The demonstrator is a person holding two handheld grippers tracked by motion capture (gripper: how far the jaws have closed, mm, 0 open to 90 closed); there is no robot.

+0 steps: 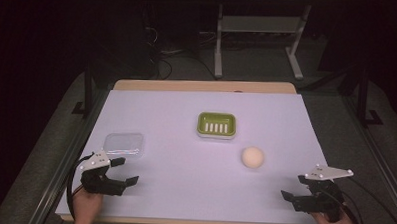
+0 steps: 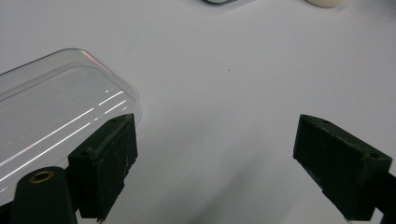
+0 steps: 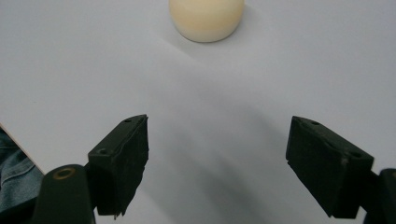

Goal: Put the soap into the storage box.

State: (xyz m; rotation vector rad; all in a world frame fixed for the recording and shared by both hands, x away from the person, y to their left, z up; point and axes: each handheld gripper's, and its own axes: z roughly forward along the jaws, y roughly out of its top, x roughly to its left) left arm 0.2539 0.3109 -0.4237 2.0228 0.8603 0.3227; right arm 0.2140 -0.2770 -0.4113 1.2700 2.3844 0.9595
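Item: soap [image 1: 253, 157], one piece, round and domed, pale cream, smooth and matt, unwrapped; in the right gripper view [image 3: 207, 18] it shows a soft rounded edge with a slightly deeper yellow band low on its side. Location: lying loose on the white table cover [image 1: 183, 191], right of centre, near the soap dish [image 1: 216, 125] and just in front of it to the right, not touching it. Soap dish: green, rectangular with rounded corners, white slotted drain insert inside, standing open at mid-table. Lid [image 1: 124, 144]: clear plastic, rounded rectangle, flat on the cover at the left, well apart from the dish; in the left gripper view [image 2: 56, 112] its near corner lies just beside one jaw. Right gripper [image 1: 304, 188]: at the near right edge, jaws spread wide with nothing between them, pointed toward the soap, which sits ahead and apart. Left gripper [image 1: 124, 172]: near left edge, jaws likewise released and empty, close to the lid. Step in hand, as judged: the start, both tools at rest before any pick-up. Next move, as judged: the right gripper should advance to the soap, straddle its widest part and close gently, since a smooth dome may slip; the lid can wait for the left.
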